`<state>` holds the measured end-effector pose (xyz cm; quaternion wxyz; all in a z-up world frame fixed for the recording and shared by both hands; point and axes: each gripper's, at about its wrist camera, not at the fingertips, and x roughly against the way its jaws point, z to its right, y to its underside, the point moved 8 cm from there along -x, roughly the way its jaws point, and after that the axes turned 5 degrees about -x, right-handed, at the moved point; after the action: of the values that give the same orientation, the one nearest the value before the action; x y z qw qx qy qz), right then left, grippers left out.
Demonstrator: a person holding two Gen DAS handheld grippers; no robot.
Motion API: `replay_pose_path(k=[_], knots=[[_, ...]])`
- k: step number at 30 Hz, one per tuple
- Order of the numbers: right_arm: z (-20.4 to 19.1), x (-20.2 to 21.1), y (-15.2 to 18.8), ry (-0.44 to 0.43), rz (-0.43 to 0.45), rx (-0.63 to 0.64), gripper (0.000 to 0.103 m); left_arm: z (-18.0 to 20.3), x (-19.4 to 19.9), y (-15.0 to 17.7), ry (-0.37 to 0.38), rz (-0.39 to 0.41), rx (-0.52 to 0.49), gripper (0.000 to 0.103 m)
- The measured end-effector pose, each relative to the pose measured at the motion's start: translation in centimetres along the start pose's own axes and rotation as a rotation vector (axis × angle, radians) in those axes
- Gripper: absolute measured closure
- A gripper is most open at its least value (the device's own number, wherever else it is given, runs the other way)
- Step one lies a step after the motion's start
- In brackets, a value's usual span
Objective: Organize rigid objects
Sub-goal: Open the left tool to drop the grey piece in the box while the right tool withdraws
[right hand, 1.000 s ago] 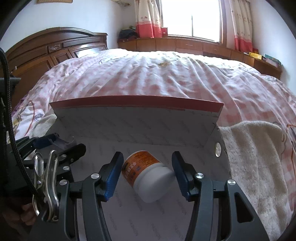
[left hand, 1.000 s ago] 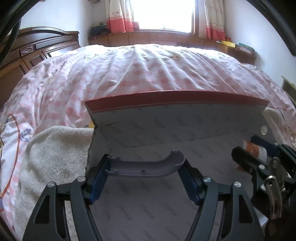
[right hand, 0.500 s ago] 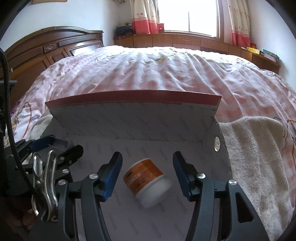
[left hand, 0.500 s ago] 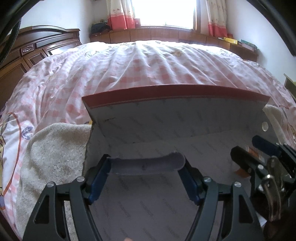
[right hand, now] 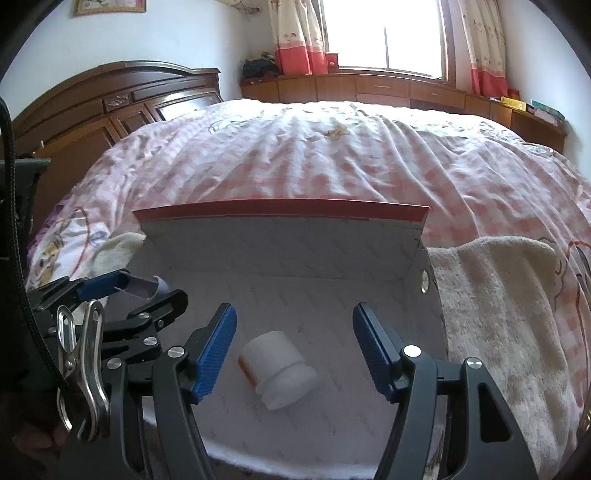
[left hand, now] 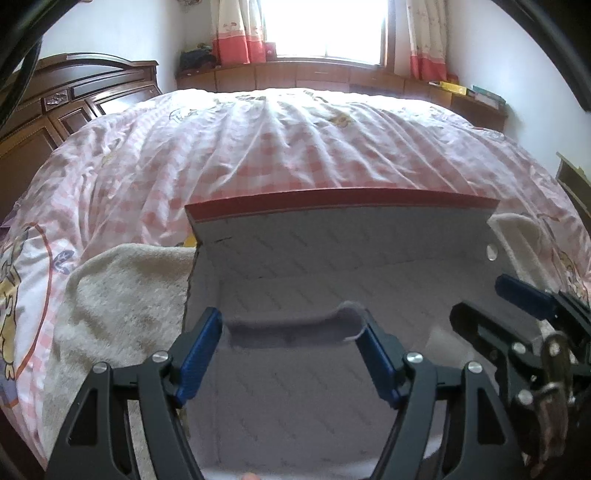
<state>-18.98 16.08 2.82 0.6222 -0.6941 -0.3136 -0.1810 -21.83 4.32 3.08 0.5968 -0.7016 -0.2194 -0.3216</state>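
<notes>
Presently both tools hang over an open cardboard box (right hand: 288, 254) that sits on a bed covered with a pink checked quilt (right hand: 332, 155). The box has a red-edged upright flap at its far side and a pale patterned lining.

Right tool (right hand: 294, 343): jaws apart and have just been opening. A white jar with an orange label (right hand: 279, 373) lies on its side on the box floor between the blue pads (right hand: 216, 347), touching neither of them, so it is released.

Left tool (left hand: 290, 354): jaws part-way open, with a curved grey plastic piece (left hand: 291, 330) spanning the gap between the two blue pads (left hand: 201, 354). Its ends reach both pads, and in the left wrist view the piece is blurred. Whether the pads press on it, I cannot tell. It sits over the near left part of the box floor.

Each tool shows at the edge of the other's view: right tool at the lower right of the left view, left tool at the lower left of the right view.

Cream towels (left hand: 122, 295) lie on the quilt at either side of the box. Dark wooden headboard (right hand: 110, 103) at left, window with red-hemmed curtains (right hand: 299, 33) beyond the bed.
</notes>
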Motion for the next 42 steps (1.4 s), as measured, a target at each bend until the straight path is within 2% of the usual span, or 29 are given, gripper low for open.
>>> replay_pose_path(k=[4,6,18,24,33,42], knots=[[-0.1,1.0,0.2,0.009,0.011,0.011,0.034,0.0,0.3,0.3,-0.020,-0.005,-0.008,0.022],[-0.2,1.4,0.4,0.007,0.013,0.010,0.028,0.1,0.4,0.5,-0.021,-0.007,-0.017,0.020],[-0.2,3.1,1.0,-0.008,0.012,0.013,0.028,1.0,1.3,1.4,-0.012,-0.004,-0.050,0.018],[0.6,4.6,2.2,-0.010,-0.007,-0.008,0.028,1.0,3.3,3.2,0.002,-0.013,-0.052,0.018],[2.0,7.6,5.6,0.004,-0.033,-0.024,0.028,1.4,7.3,7.2,0.027,0.007,-0.062,0.018],[2.3,9.4,10.5,0.012,-0.082,-0.022,0.028,1.6,8.8,11.2,0.044,-0.011,-0.041,0.018]])
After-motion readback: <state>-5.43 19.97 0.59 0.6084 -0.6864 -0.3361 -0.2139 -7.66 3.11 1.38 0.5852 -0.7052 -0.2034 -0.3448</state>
